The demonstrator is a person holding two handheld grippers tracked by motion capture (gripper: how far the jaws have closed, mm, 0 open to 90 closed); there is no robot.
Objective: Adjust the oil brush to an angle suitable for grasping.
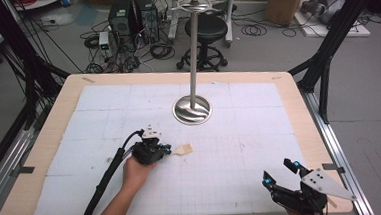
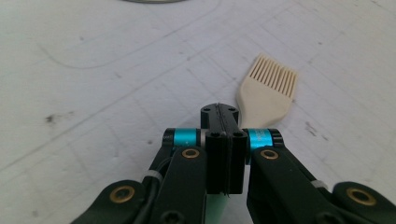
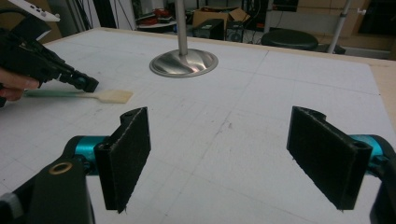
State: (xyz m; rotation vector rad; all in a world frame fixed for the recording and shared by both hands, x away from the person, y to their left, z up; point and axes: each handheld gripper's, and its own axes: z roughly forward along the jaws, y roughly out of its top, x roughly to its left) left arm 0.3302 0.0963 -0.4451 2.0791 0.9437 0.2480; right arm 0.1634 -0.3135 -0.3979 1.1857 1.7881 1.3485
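The left tool (image 2: 218, 122) clamps a cream brush (image 2: 268, 88) low over the worktop (image 1: 243, 184). The right tool (image 3: 224, 154) waits with jaws spread wide and empty. The utensil stand (image 1: 193, 107) looks bare, so any hanging seems not yet done.

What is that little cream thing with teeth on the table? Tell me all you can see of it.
It looks like a small pastry brush: a flat cream head, seemingly silicone, ending in a comb of short bristles, on a pale green handle. It lies flat on the white table mat, in front of the metal stand's base. The left gripper is closed on its handle.
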